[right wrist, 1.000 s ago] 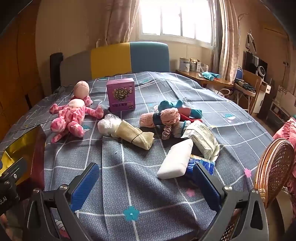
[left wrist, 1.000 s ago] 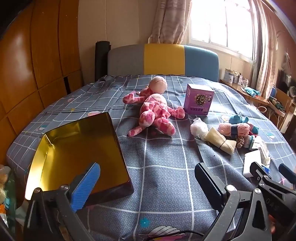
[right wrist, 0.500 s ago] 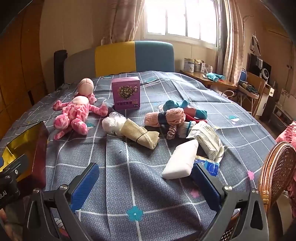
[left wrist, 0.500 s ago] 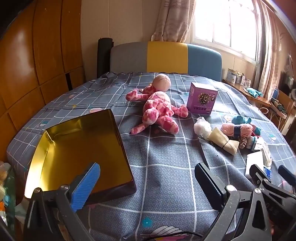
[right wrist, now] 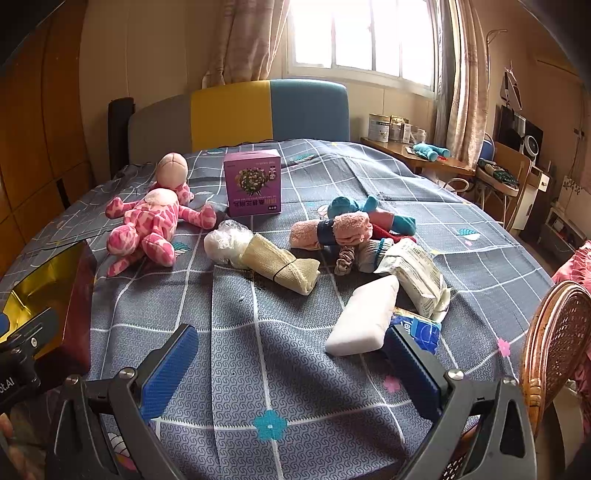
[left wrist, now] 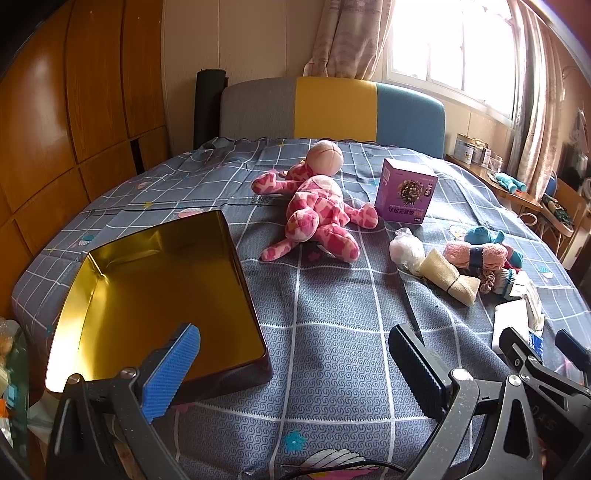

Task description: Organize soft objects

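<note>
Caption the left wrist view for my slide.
Open left gripper above empty gold tin, pink plush doll beyond.

We are in a home bedroom: a bed point(left wrist: 332, 332) with padded headboard point(left wrist: 332, 107), curtained window point(right wrist: 362, 33), wooden wardrobe point(left wrist: 74, 110).

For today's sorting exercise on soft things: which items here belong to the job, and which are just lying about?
Belong to the job:
pink plush doll
beige rolled cloth
pink towel roll
gold tin

Just lying about:
purple box
wicker chair
cans on the side table
</note>
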`<action>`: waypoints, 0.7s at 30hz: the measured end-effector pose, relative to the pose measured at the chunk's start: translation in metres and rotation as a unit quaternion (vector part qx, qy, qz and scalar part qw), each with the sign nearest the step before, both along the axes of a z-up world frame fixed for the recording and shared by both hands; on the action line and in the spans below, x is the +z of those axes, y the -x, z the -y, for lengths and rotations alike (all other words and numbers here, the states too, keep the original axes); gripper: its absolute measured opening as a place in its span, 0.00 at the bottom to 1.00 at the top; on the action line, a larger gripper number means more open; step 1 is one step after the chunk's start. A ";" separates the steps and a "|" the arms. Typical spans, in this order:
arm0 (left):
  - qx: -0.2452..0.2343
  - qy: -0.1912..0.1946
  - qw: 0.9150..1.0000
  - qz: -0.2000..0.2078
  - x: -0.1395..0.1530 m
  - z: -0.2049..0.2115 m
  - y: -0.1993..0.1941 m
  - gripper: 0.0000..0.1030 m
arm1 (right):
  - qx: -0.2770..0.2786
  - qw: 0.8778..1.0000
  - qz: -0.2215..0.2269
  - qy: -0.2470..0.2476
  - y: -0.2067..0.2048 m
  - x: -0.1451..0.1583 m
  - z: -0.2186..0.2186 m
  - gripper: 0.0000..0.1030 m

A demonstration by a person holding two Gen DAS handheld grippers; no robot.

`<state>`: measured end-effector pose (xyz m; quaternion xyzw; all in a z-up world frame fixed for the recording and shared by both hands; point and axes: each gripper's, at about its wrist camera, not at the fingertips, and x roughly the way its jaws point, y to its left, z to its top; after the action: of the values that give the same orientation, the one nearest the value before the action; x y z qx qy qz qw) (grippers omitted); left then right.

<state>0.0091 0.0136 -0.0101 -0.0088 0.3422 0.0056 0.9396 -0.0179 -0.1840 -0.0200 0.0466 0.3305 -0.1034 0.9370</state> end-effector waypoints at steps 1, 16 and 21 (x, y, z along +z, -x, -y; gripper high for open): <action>0.000 0.000 1.000 0.000 0.000 0.000 0.000 1.00 | 0.000 1.000 0.000 0.000 0.000 0.000 0.000 1.00; 0.000 0.001 1.000 -0.001 -0.001 0.000 0.000 1.00 | 0.001 1.000 -0.001 0.001 0.000 -0.001 -0.001 1.00; 0.000 0.001 1.000 -0.002 -0.001 0.000 0.000 1.00 | 0.001 1.000 -0.002 0.001 -0.001 -0.002 -0.001 1.00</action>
<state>0.0094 0.0136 -0.0116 -0.0096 0.3439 0.0051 0.9390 -0.0170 -0.1833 -0.0219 0.0454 0.3318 -0.1031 0.9366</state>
